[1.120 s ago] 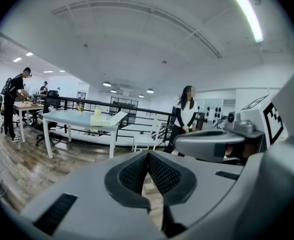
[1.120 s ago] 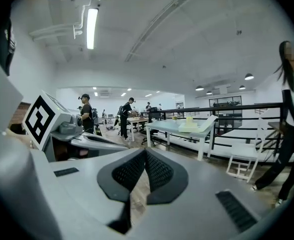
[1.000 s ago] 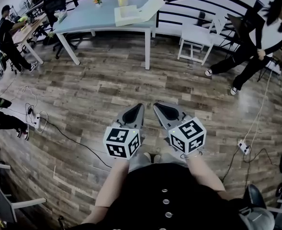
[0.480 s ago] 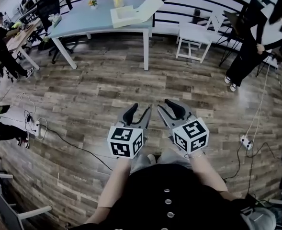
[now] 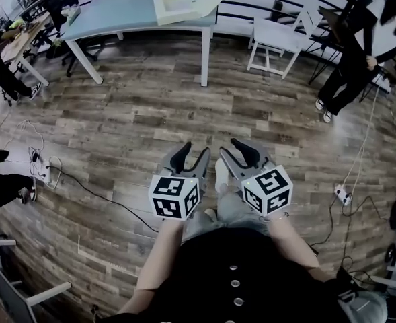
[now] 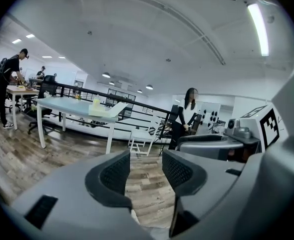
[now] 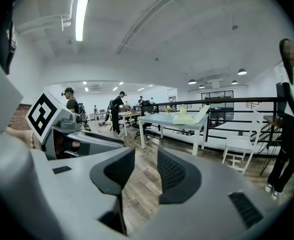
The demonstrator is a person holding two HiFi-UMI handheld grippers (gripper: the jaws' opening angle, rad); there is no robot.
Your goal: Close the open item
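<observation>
- Open box [image 5: 176, 7]: pale, with its lid tilted up on the right side. It sits on the worktop [image 5: 110, 20], well ahead of both tongs and near the worktop's right end. No view shows what is inside it.
- Left tongs [image 5: 192, 157]: the jaws stand apart and have just been opening. Only floorboards show between the pads.
- Right tongs [image 5: 232, 151]: the jaws also stand apart and have just been opening. Nothing but floor lies between them. The two tongs are side by side, close together, pointing towards the worktop.
- Hard to make out: the small items beyond the box are too small to identify. The top of the head view cuts off the worktop's far edge.
- Room for moving: an open stretch of wooden floor [image 5: 150, 130] runs from the tongs to the worktop legs.
- Obstacles: a white chair [image 5: 276, 42] stands ahead-right of the right tongs, just beside the worktop's right end. A standing person [image 5: 359, 56] is further right. A power strip [image 5: 342, 195] lies on the floor right of the right tongs. A second power strip [image 5: 48, 171] lies well left of the left tongs.
</observation>
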